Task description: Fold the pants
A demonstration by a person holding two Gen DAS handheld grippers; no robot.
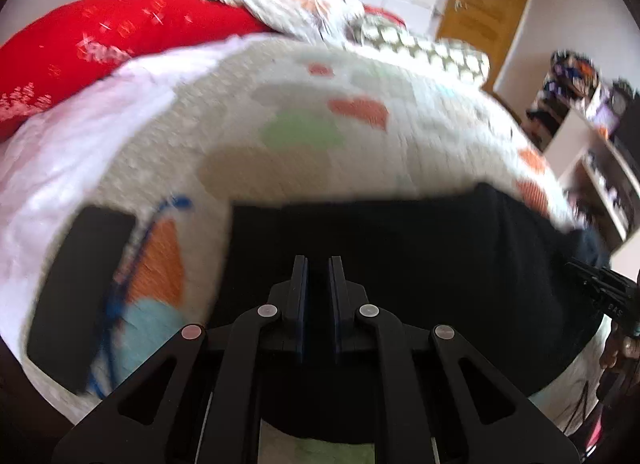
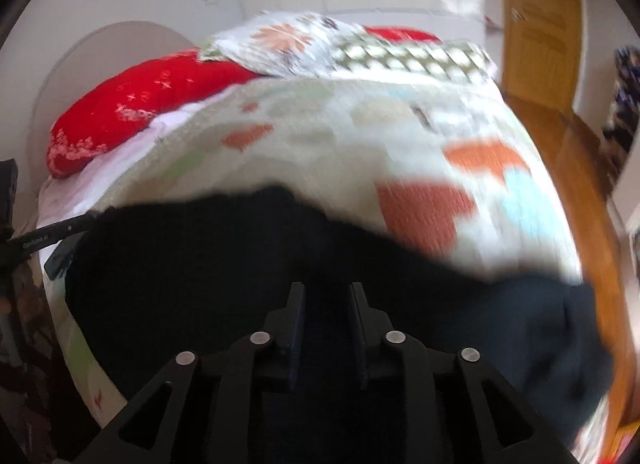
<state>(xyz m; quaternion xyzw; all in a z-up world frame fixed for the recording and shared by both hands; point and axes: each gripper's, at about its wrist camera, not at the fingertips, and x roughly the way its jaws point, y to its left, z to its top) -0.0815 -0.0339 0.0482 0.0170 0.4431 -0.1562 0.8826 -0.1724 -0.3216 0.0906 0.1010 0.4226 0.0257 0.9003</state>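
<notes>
Black pants [image 1: 400, 248] lie spread on the patterned bedspread [image 1: 320, 123] at the bed's near end; they also show in the right wrist view [image 2: 240, 264]. My left gripper [image 1: 318, 264] hovers over the pants' left part, jaws a narrow gap apart, nothing seen between them. My right gripper [image 2: 325, 292] is over the pants' middle, jaws a wider gap apart and empty. The right gripper also shows at the right edge of the left wrist view [image 1: 600, 284], and the left gripper shows at the left edge of the right wrist view [image 2: 48, 240]. Both views are motion-blurred.
A black phone [image 1: 80, 292] with a blue cable [image 1: 120, 284] lies on the bed left of the pants. A red pillow [image 1: 112, 39] and patterned pillows [image 1: 304, 3] sit at the head. A wooden door [image 1: 484, 7] and shelves [image 1: 592, 151] stand right.
</notes>
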